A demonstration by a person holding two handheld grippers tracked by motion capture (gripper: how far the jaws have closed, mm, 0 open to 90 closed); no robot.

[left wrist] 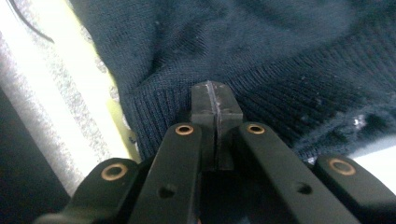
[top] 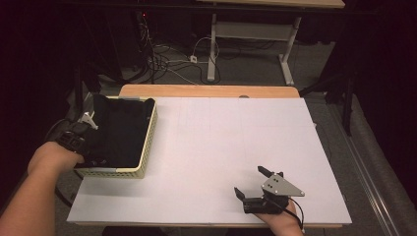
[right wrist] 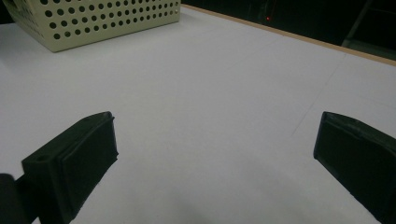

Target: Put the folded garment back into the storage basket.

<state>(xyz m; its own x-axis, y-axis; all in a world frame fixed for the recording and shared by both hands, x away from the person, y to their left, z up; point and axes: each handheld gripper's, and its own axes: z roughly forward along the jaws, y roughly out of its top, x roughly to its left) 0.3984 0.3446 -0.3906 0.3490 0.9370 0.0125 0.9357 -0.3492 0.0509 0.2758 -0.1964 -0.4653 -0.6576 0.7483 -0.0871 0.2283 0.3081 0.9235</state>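
Nearest, the right tongs (top: 251,182) sit on the white desk (top: 211,147) with jaws wide apart, holding nothing. Farther left, the left tongs (left wrist: 214,91) are pinched together against the dark knit garment (left wrist: 261,51) lying in the pale perforated basket (top: 149,142)

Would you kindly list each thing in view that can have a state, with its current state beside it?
Left gripper: shut, jaws pressed together against the dark knit garment's ribbed edge; whether fabric is pinched, I cannot tell.
Right gripper: open, nothing between the jaws, low over the white table sheet.
Dark knit garment: crumpled inside the basket.
Basket: upright at the table's left edge, holding the garment.
White table sheet: flat.
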